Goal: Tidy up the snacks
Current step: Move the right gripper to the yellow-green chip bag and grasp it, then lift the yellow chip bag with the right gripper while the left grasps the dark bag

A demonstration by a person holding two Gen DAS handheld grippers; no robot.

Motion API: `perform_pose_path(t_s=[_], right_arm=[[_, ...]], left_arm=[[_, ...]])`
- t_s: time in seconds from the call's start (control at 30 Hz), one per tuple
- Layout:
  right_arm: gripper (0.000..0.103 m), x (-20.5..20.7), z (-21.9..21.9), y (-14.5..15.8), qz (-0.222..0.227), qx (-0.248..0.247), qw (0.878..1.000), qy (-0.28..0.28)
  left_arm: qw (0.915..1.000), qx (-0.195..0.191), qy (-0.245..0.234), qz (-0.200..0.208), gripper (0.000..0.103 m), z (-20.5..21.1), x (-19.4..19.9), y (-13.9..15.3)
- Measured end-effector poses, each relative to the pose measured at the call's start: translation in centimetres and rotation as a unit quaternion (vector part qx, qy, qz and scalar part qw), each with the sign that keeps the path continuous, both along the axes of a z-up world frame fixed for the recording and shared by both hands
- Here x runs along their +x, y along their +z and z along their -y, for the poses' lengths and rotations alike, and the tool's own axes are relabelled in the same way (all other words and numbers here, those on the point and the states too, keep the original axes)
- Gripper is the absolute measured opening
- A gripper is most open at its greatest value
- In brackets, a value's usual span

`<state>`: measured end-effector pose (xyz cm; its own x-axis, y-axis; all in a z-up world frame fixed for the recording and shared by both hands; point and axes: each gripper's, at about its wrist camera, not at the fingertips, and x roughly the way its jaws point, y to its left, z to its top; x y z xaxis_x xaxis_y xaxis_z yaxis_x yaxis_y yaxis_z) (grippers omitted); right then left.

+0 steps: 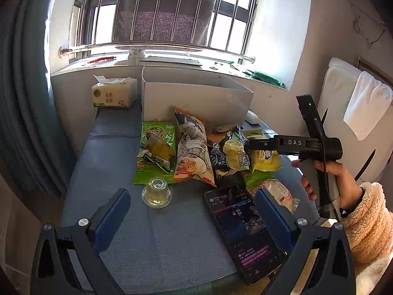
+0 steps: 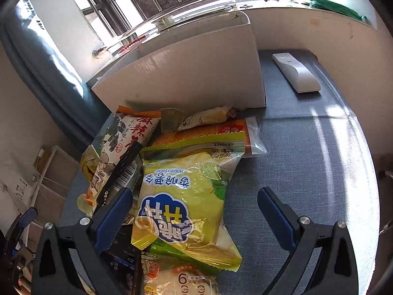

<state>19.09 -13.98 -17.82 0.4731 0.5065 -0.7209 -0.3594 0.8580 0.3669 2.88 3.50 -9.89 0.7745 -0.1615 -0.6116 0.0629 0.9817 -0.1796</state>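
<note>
A pile of snack packets lies on the blue table in front of a white open box (image 1: 196, 98). It holds a green packet (image 1: 156, 152), a tall white and orange bag (image 1: 194, 152), a dark packet (image 1: 231, 152) and a yellow-green chip bag (image 2: 184, 196). A clear jelly cup (image 1: 156, 191) stands near me. My left gripper (image 1: 191, 211) is open and empty above the table, behind the cup. My right gripper (image 2: 195, 211) is open, its fingers either side of the yellow-green chip bag; it also shows in the left wrist view (image 1: 255, 145) over the pile.
A lit phone (image 1: 243, 226) lies at the front right of the table. A tissue pack (image 1: 114, 93) sits at the back left. A white remote (image 2: 296, 71) lies right of the box (image 2: 186, 73). A barred window and sill run behind.
</note>
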Motion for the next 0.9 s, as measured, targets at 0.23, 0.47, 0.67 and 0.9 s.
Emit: perform_pose_path(t_s=[0.23,0.47,0.67,0.9], right_arm=[[0.101,-0.1,0.1,-0.5,-0.008,-0.003,1.0,0.002],[0.092,0.3,-0.7,-0.5,-0.009,-0.012,1.0,0.004],[0.067,0.0,-1.2,-0.7,-0.003,-0.019,1.0,0.014],[0.058,-0.8,0.8,1.1,0.022,0.015,1.0,-0.004]], left_arm=[[0.9998,0.014,-0.011,-0.003,0.103,0.9,0.2,0.0],[0.9996,0.021,-0.02,-0.005,0.103,1.8,0.3,0.1],[0.9994,0.022,-0.023,-0.01,0.103,2.0,0.7,0.0],[0.9993,0.021,-0.031,-0.01,0.103,2.2,1.1,0.1]])
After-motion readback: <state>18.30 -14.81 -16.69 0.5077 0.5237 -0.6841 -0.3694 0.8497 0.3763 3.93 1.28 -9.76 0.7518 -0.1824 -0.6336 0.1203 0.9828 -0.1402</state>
